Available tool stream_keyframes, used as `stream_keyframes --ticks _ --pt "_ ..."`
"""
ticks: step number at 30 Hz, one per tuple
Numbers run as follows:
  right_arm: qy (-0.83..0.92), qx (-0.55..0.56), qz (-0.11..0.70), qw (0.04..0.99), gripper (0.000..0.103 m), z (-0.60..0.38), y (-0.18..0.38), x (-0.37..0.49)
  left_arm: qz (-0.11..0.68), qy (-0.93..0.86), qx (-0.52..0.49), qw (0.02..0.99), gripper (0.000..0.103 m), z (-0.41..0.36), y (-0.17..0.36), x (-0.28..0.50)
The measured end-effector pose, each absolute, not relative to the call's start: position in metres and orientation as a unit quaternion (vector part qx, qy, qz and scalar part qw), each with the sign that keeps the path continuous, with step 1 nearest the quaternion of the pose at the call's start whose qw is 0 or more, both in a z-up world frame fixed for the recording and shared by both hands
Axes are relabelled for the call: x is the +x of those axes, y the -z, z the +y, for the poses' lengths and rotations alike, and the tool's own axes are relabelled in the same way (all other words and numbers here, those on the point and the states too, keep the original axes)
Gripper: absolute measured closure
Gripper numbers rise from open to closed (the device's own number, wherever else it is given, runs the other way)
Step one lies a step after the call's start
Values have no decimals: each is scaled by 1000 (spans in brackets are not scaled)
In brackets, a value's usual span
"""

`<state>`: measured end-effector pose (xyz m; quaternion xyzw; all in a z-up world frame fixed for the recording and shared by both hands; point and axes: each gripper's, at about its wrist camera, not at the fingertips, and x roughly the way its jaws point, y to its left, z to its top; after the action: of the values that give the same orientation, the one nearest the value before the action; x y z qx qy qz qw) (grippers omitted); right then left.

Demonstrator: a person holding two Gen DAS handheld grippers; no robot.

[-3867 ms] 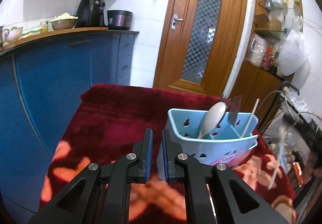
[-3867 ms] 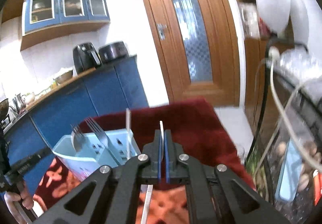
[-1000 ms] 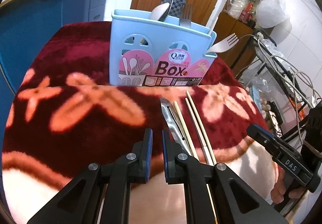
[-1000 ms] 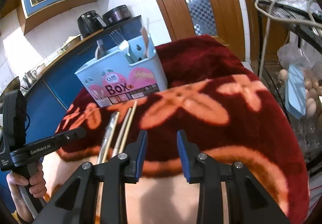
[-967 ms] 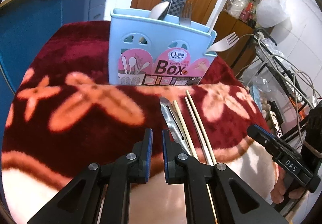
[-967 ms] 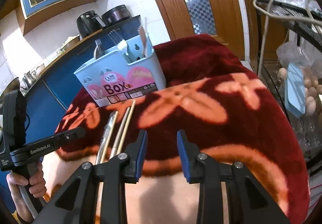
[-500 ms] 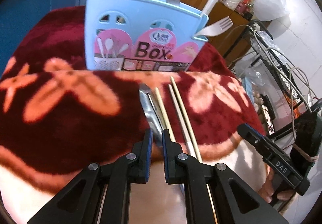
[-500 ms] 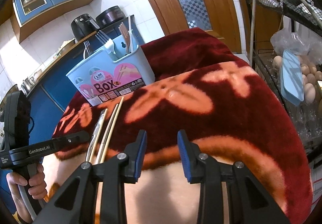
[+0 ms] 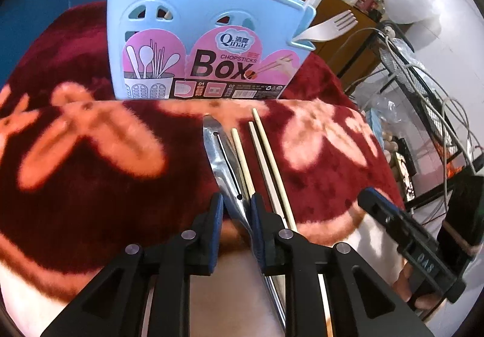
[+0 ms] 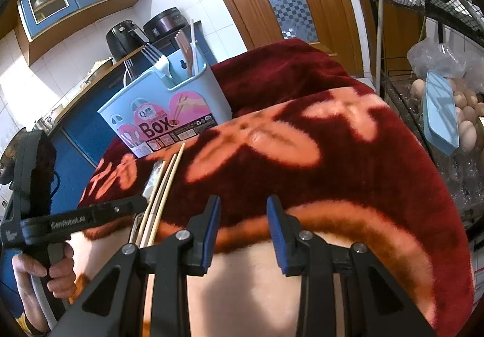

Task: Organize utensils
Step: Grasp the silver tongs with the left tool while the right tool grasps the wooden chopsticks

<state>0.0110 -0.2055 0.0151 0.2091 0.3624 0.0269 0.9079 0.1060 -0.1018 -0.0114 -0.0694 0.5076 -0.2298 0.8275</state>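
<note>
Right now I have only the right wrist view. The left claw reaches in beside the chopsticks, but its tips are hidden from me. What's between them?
Observer: The left claw is opening astride a slotted metal utensil. Its pads aren't pressing on it.
Operator: Is any chopstick in there too?
Observer: One chopstick runs in against the right-hand pad. The other two chopsticks lie outside it.
Operator: Is there anything on the box's side that I can't see?
Observer: A white plastic fork sticks out sideways from a corner of the blue chopsticks box.
</note>
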Motion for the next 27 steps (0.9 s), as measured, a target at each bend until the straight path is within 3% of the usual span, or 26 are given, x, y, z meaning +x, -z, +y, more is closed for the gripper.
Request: stream_keyframes --ticks 12,27 --pt "-34 206 362 909 68 -200 -16 10 532 227 -72 812 83 -100 12 101" --pt "-69 169 389 903 68 -183 -24 17 503 229 -86 829 91 -72 1 88"
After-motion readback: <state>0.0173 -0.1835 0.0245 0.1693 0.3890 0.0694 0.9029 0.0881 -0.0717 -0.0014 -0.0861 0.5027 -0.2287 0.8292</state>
